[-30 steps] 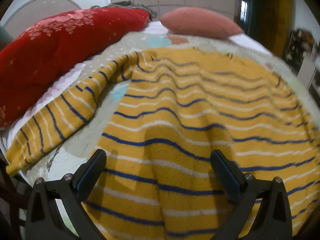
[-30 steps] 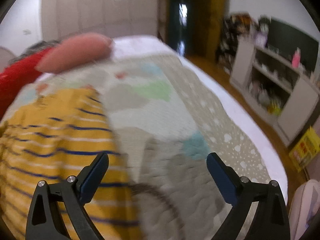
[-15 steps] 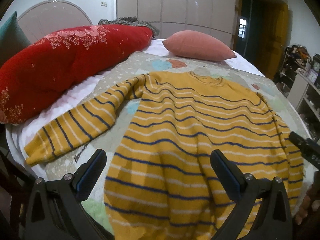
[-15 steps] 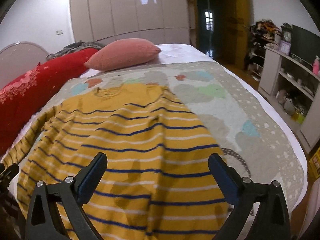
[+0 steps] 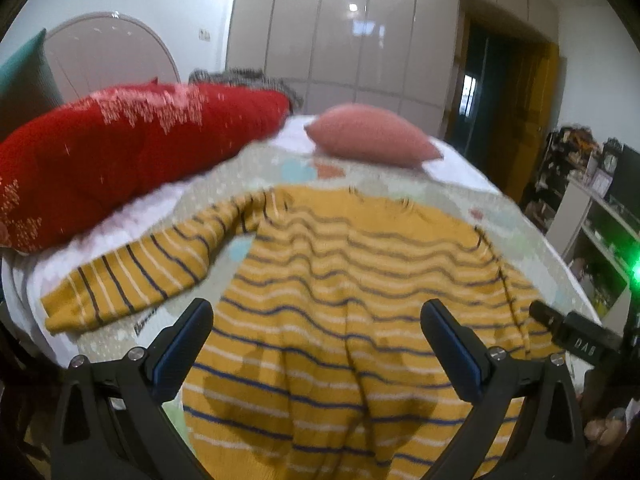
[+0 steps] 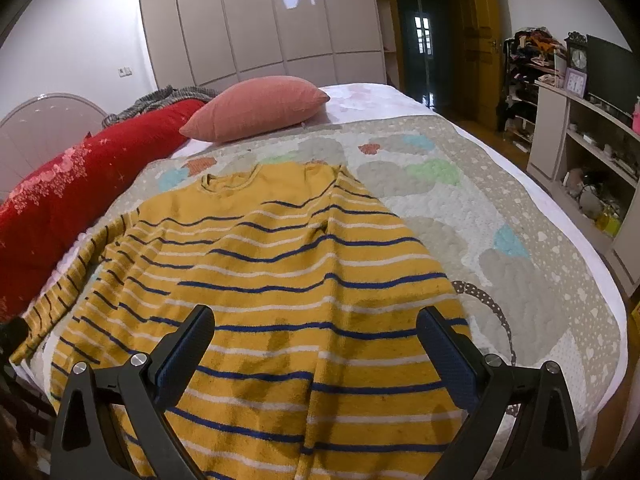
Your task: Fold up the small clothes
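Observation:
A yellow sweater (image 5: 352, 280) with blue and white stripes lies flat on the quilted bed cover (image 6: 500, 216), collar at the far end; it also shows in the right wrist view (image 6: 288, 280). Its left sleeve (image 5: 132, 272) stretches out to the left; the right sleeve (image 6: 360, 208) is folded over the body. My left gripper (image 5: 316, 340) is open and empty above the sweater's near hem. My right gripper (image 6: 314, 344) is open and empty above the hem too. The right gripper's body (image 5: 576, 340) shows at the right edge of the left wrist view.
A long red cushion (image 6: 52, 200) lies along the bed's left side and a pink pillow (image 6: 256, 108) at the far end. Open shelves (image 6: 588, 152) stand right of the bed. Wardrobe doors (image 6: 260, 24) fill the back wall.
Both grippers pulled back and rose from close over the bed, so the whole sweater came into view. Both stayed open. The sweater has not moved.

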The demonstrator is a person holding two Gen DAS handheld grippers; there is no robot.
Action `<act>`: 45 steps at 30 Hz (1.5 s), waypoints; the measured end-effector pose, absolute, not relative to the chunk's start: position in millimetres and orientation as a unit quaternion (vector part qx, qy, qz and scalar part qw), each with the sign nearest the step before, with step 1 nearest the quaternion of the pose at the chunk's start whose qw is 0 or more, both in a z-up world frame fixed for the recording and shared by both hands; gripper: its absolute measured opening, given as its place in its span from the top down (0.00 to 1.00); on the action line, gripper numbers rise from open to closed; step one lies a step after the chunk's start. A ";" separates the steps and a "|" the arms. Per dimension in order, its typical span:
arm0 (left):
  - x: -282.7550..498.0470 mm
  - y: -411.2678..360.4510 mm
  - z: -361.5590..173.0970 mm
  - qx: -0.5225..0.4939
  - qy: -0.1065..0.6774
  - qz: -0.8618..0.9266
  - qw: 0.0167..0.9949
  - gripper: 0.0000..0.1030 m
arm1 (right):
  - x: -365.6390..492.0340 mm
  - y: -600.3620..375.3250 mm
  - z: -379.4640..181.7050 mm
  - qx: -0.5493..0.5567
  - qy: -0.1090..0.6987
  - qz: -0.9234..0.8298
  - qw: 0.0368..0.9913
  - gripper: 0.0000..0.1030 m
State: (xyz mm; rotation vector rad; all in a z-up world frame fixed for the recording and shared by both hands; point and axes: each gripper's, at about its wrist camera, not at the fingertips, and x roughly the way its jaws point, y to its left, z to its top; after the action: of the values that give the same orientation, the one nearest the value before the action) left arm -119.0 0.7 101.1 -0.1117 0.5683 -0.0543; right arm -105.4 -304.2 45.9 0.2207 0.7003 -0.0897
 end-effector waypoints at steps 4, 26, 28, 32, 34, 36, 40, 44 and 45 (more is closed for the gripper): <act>-120.2 -4.3 111.4 -0.036 0.267 -0.027 0.963 0.00 | -109.9 -299.8 51.7 0.102 0.326 -0.038 0.939 0.00; -124.0 -2.8 111.4 -0.032 0.278 -0.040 0.959 0.00 | -113.0 -283.7 46.6 0.091 0.329 -0.026 0.940 0.00; -123.7 -2.1 110.3 -0.033 0.282 -0.042 0.958 0.00 | -112.5 -284.9 44.6 0.095 0.332 -0.028 0.938 0.00; -116.5 -7.1 101.6 -0.022 0.312 -0.036 0.949 0.00 | -111.6 -287.7 41.5 0.102 0.338 -0.028 0.935 0.00; -114.3 -6.6 97.0 -0.026 0.324 -0.036 0.945 0.00 | -111.7 -287.7 40.9 0.102 0.339 -0.028 0.935 0.00; -113.2 -5.3 94.0 -0.032 0.331 -0.038 0.942 0.00 | -111.4 -287.4 39.5 0.101 0.342 -0.027 0.934 0.00; -111.8 -4.4 91.3 -0.026 0.337 -0.035 0.940 0.00 | -110.7 -288.6 36.8 0.100 0.348 -0.024 0.932 0.00; -114.3 3.0 91.2 -0.029 0.339 -0.030 0.940 0.00 | -118.7 -309.6 43.8 0.102 0.335 -0.041 0.936 0.00; -114.9 5.2 90.2 -0.028 0.341 -0.027 0.939 0.00 | -121.3 -317.2 45.2 0.104 0.332 -0.048 0.936 0.00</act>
State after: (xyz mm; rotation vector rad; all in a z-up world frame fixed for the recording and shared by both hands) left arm -114.9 5.2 90.2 -0.0573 0.6964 -0.0551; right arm -121.3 -317.2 45.2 0.2125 0.6789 -0.0981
